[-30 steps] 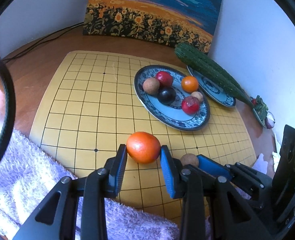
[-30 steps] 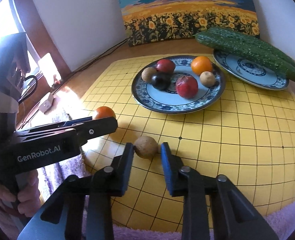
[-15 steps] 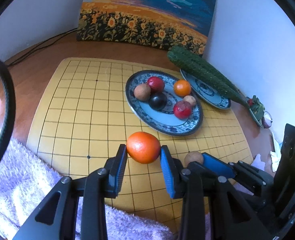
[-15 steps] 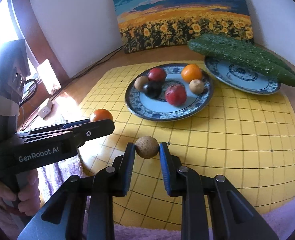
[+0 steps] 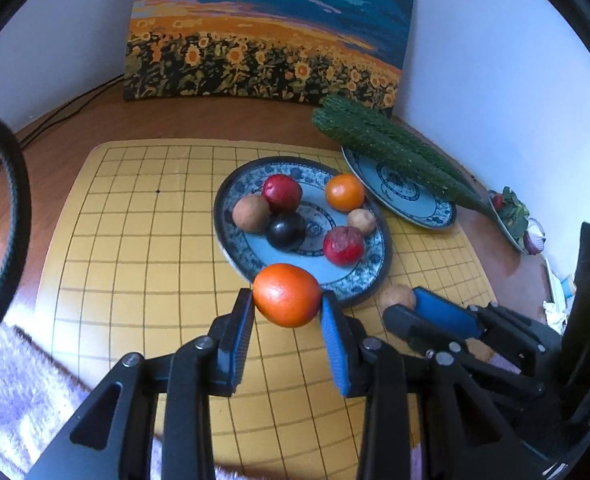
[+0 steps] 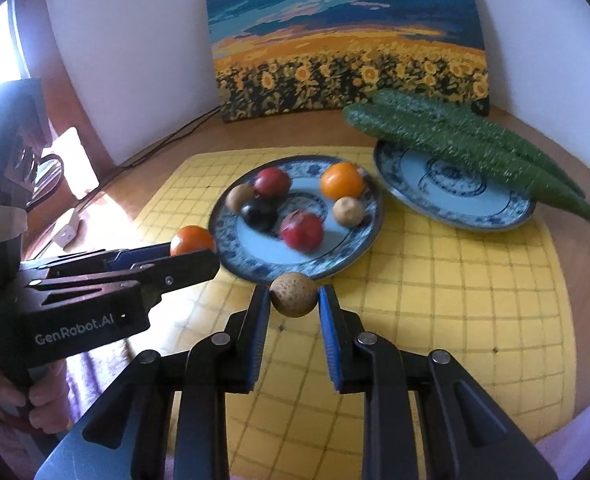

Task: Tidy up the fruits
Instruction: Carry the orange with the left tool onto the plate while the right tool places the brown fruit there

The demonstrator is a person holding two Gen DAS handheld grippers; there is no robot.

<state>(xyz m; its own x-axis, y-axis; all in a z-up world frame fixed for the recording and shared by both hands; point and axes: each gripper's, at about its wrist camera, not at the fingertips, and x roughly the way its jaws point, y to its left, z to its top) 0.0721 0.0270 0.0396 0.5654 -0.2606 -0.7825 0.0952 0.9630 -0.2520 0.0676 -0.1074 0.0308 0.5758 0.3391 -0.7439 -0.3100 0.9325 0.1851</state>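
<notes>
Left gripper (image 5: pixel 287 312): blue ribbed pads clamp a smooth, glossy orange (image 5: pixel 286 295), round, with a light highlight on its skin. The fruit sits at the fingertips, raised above the yellow grid board (image 5: pixel 135 240), in front of the near rim of the fruit plate (image 5: pixel 231 248).

Right gripper (image 6: pixel 294 312): jaws narrow, pressed on a small brown fruit (image 6: pixel 294 294), round, matte and speckled. It is also held off the board, just in front of the plate's near rim.

Fruit plate: oval, glazed ceramic, blue-and-white pattern around the rim. It holds two red fruits, one orange one, one dark near-black one and two brown ones, all roundish.

Second plate (image 6: pixel 455 204): same glaze, to the right. Long, bumpy green cucumbers (image 6: pixel 467 140) lie across its far edge.

Board: flat, yellow, black grid lines, on a brown wooden table (image 5: pixel 215 120). A fluffy lilac towel (image 5: pixel 19 392) lies at the near edge.

Pose: both grippers tilt downward toward the board, side by side. In the right wrist view, a hand (image 6: pixel 27 400) wraps the left gripper's black handle.
</notes>
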